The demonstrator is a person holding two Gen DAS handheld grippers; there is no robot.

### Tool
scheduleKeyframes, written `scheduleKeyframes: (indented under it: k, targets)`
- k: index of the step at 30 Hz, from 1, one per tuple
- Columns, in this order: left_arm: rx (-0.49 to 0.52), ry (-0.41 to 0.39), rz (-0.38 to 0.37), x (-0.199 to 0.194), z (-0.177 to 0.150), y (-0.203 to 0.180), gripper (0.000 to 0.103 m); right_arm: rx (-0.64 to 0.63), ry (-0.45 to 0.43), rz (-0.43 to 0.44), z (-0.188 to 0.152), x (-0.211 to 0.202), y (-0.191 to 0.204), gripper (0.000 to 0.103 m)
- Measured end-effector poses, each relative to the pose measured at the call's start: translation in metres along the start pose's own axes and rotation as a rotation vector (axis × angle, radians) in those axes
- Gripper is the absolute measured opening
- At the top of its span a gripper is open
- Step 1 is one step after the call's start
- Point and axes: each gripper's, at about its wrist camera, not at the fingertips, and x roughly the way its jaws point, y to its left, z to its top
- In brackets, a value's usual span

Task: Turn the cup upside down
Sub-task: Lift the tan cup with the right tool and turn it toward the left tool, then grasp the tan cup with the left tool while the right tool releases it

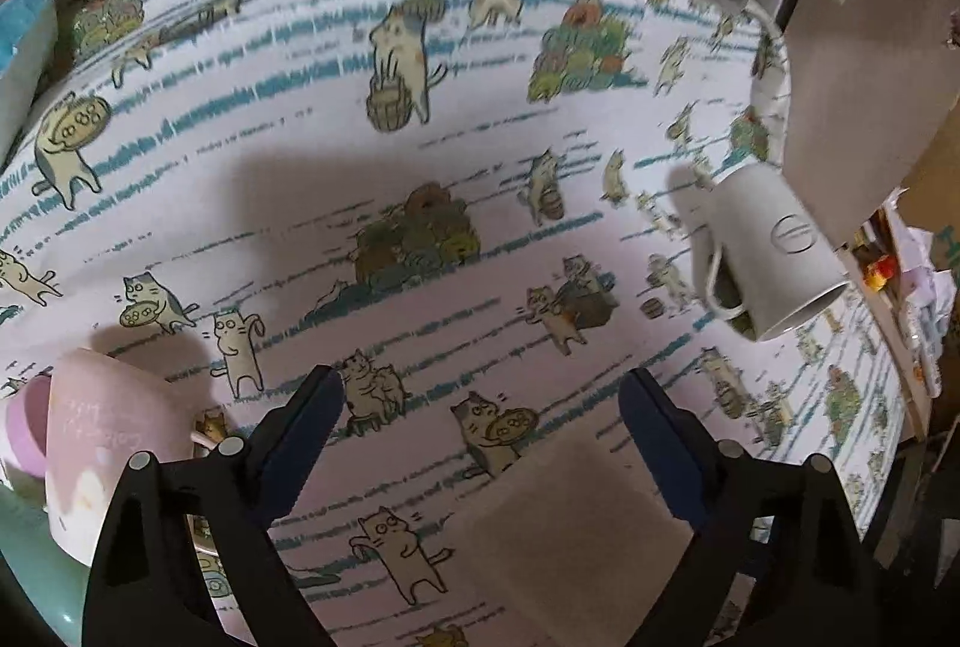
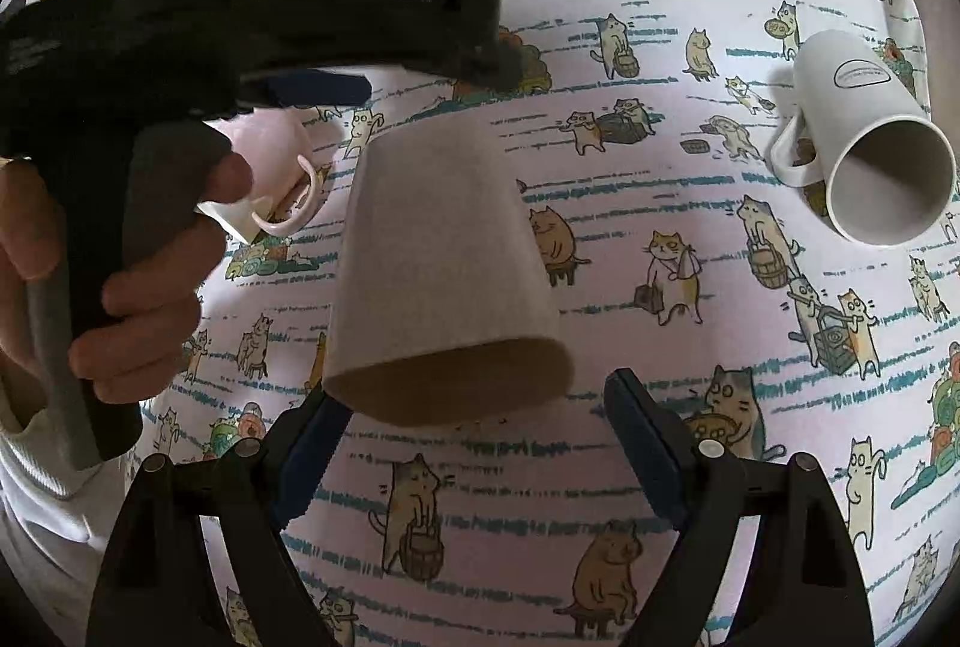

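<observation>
A beige handleless cup lies on its side on the cat-print cloth; in the right wrist view [image 2: 444, 263] its open mouth faces my right gripper. In the left wrist view [image 1: 570, 521] its base sits low, between and below my left fingers. My left gripper [image 1: 480, 425] is open and empty just above it. My right gripper [image 2: 474, 431] is open, its jaws on either side of the cup's rim without gripping it. The left gripper's body [image 2: 252, 17] with the hand holding it fills the upper left of the right wrist view.
A white mug [image 1: 768, 251] lies on its side near the table's right edge; it also shows in the right wrist view [image 2: 870, 149]. A pink mug [image 1: 114, 443] stands by a teal dish [image 1: 30, 557] at the left. The table edge [image 1: 780, 107] runs along the right.
</observation>
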Motion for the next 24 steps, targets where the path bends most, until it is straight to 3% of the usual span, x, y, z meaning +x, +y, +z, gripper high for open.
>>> scheduleKeyframes:
  k: [9, 15, 19, 24]
  targets:
    - [-0.018, 0.020, 0.060, -0.005, -0.015, 0.016, 0.091, 0.019, 0.001, -0.035, 0.002, -0.004, -0.021, 0.087]
    - [-0.068, -0.034, 0.095, -0.027, -0.044, 0.030, 0.091, 0.005, -0.030, -0.099, 0.008, -0.013, -0.032, 0.087]
    - [-0.117, -0.063, 0.074, -0.042, -0.066, 0.035, 0.091, -0.026, -0.060, -0.135, 0.018, -0.012, -0.035, 0.087]
    - [-0.161, -0.078, 0.018, -0.055, -0.090, 0.031, 0.091, -0.002, -0.038, -0.088, 0.028, 0.001, -0.041, 0.087]
